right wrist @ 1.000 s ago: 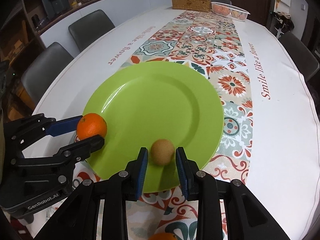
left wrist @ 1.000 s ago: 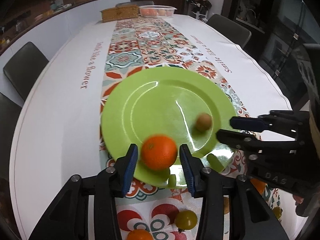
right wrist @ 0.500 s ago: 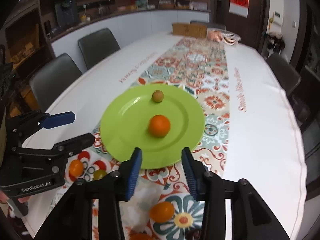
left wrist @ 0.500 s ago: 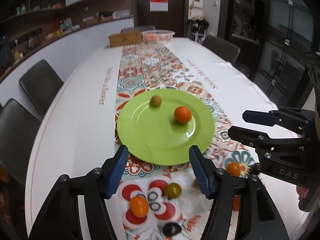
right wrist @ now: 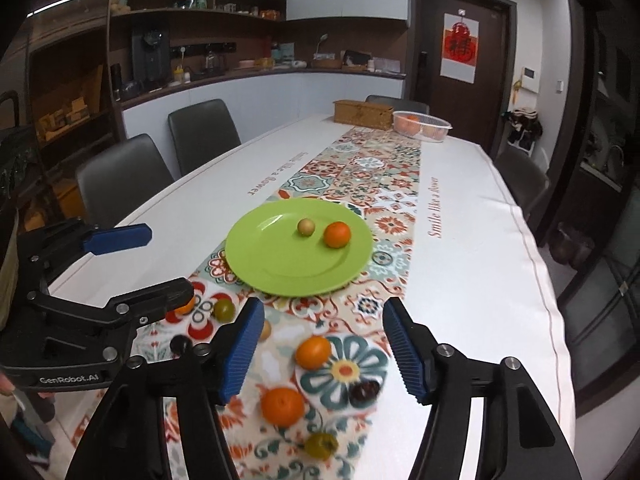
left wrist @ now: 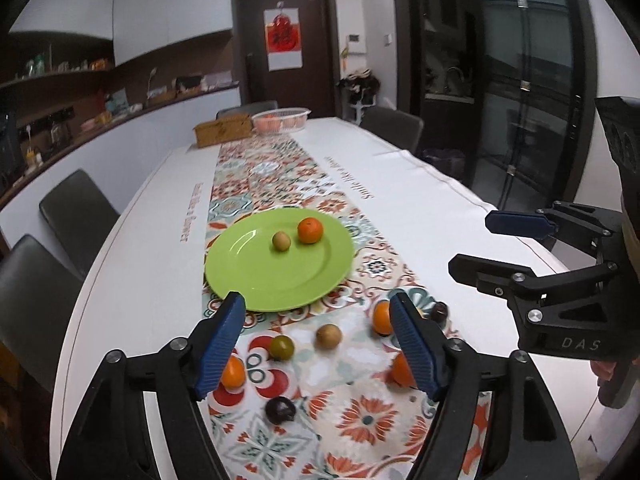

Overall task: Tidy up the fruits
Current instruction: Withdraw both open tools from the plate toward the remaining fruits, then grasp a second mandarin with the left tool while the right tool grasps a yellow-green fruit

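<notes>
While both tools hang above the near end of the worktop (left wrist: pixel 140 264), neither has anything between its jaws: the left tool (left wrist: pixel 316 344) is opening with only loose fruit showing below the gap, and the right tool (right wrist: pixel 320 344) is opening likewise, empty. On the patterned runner (right wrist: pixel 372 176) sits the green plate (left wrist: pixel 256 276), its near rim just beyond the left tool's blue pads. An orange (left wrist: pixel 310 230) and a small brown fruit (left wrist: pixel 281 241) lie close together toward the plate's far side, leaving most of the dish bare. Short of the plate, scattered on the runner, are a greenish fruit (left wrist: pixel 281 347), a tan one (left wrist: pixel 329 336), a dark plum (left wrist: pixel 281 410) and several small oranges, one (right wrist: pixel 313 352) between the right tool's fingers in that view. White cloth runs wide and bare to either side of the runner, out to the worktop's edges. At the far end stand a woven box (right wrist: pixel 363 114) and a clear fruit basket (right wrist: pixel 422 126). Dark chairs (right wrist: pixel 202 132) line the left side.
</notes>
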### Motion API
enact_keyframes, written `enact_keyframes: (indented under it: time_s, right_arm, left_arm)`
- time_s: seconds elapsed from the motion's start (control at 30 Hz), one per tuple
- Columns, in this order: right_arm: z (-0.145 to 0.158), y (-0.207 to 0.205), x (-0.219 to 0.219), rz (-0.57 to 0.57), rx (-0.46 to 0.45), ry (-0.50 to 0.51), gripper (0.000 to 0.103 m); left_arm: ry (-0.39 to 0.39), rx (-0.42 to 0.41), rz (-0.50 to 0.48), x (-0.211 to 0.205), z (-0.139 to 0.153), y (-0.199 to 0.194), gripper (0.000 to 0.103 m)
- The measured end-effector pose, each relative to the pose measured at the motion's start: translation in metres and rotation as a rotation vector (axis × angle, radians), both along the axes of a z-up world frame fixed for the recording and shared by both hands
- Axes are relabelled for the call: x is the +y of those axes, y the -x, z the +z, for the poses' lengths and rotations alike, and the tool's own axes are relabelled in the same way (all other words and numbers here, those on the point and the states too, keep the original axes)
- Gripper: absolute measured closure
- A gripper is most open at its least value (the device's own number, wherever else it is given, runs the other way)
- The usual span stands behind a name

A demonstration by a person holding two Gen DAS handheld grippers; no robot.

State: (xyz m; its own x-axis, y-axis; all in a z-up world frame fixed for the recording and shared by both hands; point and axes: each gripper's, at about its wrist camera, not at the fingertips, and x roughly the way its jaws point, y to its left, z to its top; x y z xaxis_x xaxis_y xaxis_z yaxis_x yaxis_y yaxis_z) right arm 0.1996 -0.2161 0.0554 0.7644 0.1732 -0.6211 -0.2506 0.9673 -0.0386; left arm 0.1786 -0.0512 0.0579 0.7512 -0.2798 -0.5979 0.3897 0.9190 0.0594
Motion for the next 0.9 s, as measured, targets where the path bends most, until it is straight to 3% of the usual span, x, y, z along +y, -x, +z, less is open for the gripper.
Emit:
enact_keyframes:
  time_s: [0.13, 0.33, 0.77, 0.9]
  right_arm:
    - [-0.002, 0.023, -0.007, -0.027, -0.031, 0.019, 0.039]
    - [-0.013, 0.056, -0.009, -0.044, -0.064, 0.097, 0.040]
    - [-0.050, 0.090, -0.009, 0.010, -0.033, 0.168, 0.040]
    - [-0.060, 0.088, -0.006, 0.038, -0.015, 0.179, 0.040]
  left_arm:
    - [-0.016, -0.042, -0.033, -0.009, 0.000, 0.018, 0.020]
    - [-0.037, -0.059, -0.089, -0.018, -0.011, 0.037, 0.020]
    - [-0.181, -0.114, -0.283, -0.039, -0.044, 0.062, 0.020]
    - [-0.209, -0.097, -0.347, -0.046, -0.055, 0.060, 0.020]
